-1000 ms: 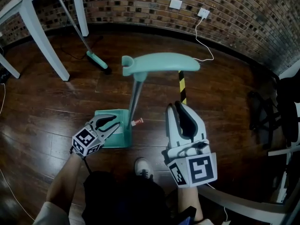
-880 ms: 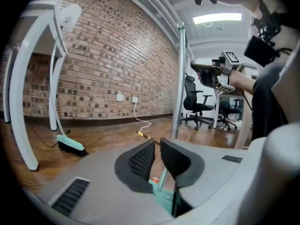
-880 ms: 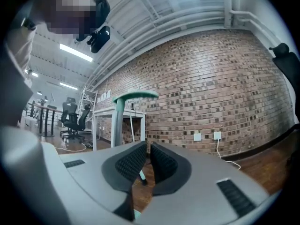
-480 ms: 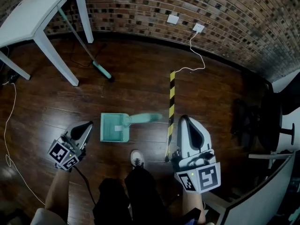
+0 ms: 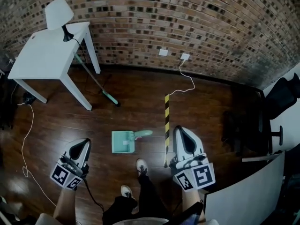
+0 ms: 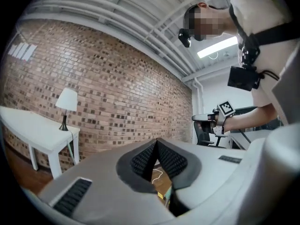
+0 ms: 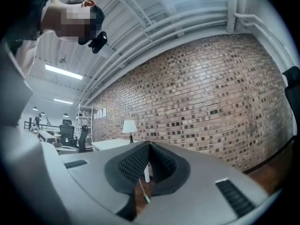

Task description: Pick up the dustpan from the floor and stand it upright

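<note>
The teal dustpan [image 5: 123,142] stands on the dark wood floor, its handle [image 5: 143,133] rising toward the head camera, and nothing holds it. My left gripper [image 5: 84,143] hangs to its left, high above the floor and well clear of it, jaws shut and empty. To the dustpan's right my right gripper [image 5: 181,130] is shut and empty too, also apart from it. In the left gripper view the black pads [image 6: 145,157] meet in front of the brick wall. The right gripper view shows its pads [image 7: 136,163] closed the same way.
A teal broom [image 5: 93,80] leans against the white table [image 5: 44,55], which carries a lamp [image 5: 58,13], at the back left. A yellow-black tape strip [image 5: 166,121] lies right of the dustpan. A white cable [image 5: 186,84] runs from the wall sockets. Office chairs [image 5: 276,102] stand at the right. The person's shoes [image 5: 142,165] are just below the dustpan.
Both grippers have risen away from the dustpan and closed; the left one was open beside the pan. The head view has pulled up, so the dustpan looks small and far below.
</note>
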Available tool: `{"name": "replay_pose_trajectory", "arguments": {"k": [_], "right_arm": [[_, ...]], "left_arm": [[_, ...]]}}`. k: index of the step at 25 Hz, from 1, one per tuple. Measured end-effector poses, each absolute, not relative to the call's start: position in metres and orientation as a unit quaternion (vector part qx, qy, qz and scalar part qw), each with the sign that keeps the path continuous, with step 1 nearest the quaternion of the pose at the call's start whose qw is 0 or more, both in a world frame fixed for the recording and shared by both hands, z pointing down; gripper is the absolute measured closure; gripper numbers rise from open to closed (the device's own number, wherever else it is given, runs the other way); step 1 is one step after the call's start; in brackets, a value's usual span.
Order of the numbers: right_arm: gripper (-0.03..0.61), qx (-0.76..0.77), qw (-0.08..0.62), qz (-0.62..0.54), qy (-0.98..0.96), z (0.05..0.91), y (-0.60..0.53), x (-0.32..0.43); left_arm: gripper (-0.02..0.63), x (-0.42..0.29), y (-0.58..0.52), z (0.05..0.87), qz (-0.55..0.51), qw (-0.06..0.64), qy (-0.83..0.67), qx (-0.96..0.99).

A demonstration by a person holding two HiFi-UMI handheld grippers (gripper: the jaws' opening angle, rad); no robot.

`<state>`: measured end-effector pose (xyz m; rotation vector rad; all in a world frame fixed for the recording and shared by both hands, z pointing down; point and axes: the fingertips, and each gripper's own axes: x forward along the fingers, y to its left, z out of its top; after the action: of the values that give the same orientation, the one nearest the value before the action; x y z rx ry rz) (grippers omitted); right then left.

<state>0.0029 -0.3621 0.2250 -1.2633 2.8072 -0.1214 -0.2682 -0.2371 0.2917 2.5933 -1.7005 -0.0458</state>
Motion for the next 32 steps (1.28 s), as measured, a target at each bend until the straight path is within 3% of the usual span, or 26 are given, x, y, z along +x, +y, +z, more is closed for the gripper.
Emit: {"name": "replay_pose_trajectory", "arguments": {"k": [6, 14, 32], "right_arm": [[0.598, -0.407, 0.037, -0.048, 0.911, 0.191, -0.338, -0.011], [0.598, -0.389, 0.055, -0.041, 0.918, 0.135, -0.271, -0.015], [0.597, -0.384, 0.068, -0.053, 0.919, 0.113, -0.158, 0.025]], "left_arm": [[0.625, -0.255, -0.218, 0.209, -0.091, 0.023, -0.544, 0.834], [0.624, -0.247, -0.176, 0.153, -0.080, -0.003, -0.565, 0.821], [0.621, -0.201, -0.078, 0.145, -0.043, -0.004, -0.566, 0.823]]}}
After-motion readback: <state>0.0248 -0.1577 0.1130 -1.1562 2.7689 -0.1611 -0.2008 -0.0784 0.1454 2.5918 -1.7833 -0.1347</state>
